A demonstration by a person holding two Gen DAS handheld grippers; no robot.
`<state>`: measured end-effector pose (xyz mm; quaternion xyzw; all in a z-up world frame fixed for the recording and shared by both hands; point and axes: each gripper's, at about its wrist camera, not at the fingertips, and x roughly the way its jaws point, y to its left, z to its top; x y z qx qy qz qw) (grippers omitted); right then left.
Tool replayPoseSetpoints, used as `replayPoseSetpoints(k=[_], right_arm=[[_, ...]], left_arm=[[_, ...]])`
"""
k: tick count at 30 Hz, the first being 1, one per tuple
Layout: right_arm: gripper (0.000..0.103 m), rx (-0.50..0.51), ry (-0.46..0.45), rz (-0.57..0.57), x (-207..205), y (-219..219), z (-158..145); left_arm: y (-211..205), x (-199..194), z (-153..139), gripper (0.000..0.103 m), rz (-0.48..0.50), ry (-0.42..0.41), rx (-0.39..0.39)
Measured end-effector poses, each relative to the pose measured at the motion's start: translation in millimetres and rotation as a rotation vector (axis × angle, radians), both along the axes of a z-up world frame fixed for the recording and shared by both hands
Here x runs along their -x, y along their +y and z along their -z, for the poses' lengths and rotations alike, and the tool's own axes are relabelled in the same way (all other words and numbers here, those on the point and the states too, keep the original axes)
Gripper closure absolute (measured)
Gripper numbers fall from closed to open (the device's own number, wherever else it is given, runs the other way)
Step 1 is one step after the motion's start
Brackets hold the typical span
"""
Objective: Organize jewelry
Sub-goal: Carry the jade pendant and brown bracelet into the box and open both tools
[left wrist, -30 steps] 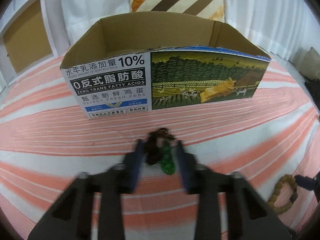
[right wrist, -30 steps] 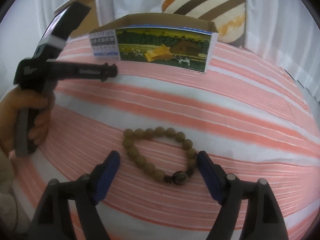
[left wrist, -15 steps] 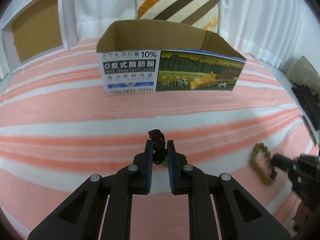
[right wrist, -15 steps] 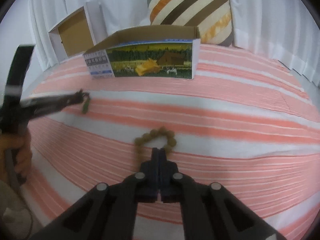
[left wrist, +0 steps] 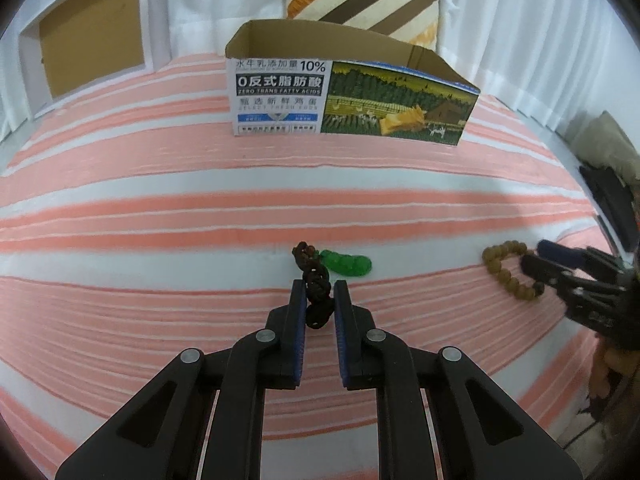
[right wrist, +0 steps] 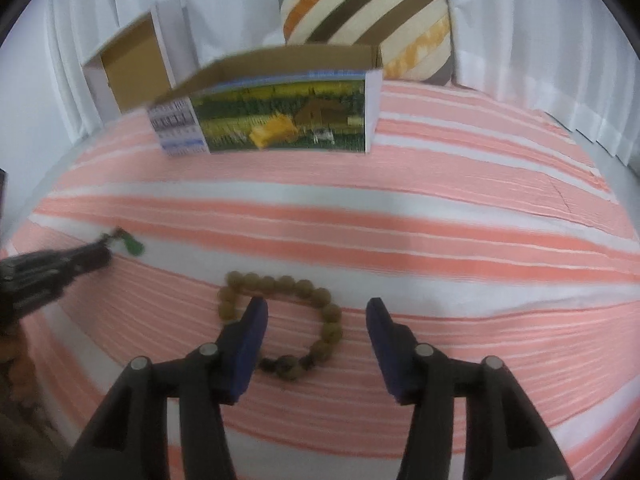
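A green pendant on a dark braided cord lies on the striped cloth. My left gripper is shut on the cord, with the pendant sticking out ahead and to the right. A brown bead bracelet lies on the cloth; it also shows in the left wrist view. My right gripper is open, its jaws wide apart over the bracelet. An open printed cardboard box stands at the back.
A striped pillow leans behind the box. A white open carton stands at the back left. White curtains close off the back. Dark items lie at the cloth's right edge.
My right gripper was shut on the bracelet half a second ago and has opened wide; the bracelet lies flat. My left gripper stays shut on the cord, and the box looks farther away.
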<state>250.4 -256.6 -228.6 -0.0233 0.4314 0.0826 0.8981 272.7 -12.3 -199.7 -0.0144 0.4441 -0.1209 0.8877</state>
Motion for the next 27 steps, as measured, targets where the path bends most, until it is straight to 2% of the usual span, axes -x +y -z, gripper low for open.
replayPoseSetpoints(k=[1,2,3,6,10,18,27], right_arm=[[0.064,0.05,-0.023,-0.014,0,6,0],[0.084,0.092,-0.033,-0.043,1,12,0],[0.092,0.095,-0.03,-0.051,1,14,0],[0.092,0.061,-0.02,-0.05,4,13,-2],[0.092,-0.009,-0.041,-0.019,11,4,-13],[0.092,-0.058,-0.056,-0.004,13,-4,-27],[0.092,-0.064,-0.059,0.01,17,-5,-28]], left_arm=[[1,1,0,0.091,0.0,-0.004,0.006],[2,2,-1,0.091,0.0,-0.008,0.015],[4,2,-2,0.091,0.0,-0.011,0.032],[12,2,-1,0.091,-0.014,-0.003,0.08],[20,4,1,0.091,-0.031,0.004,0.086],[12,4,-2,0.091,-0.036,0.003,0.007],[12,4,-2,0.091,-0.035,0.002,-0.027]])
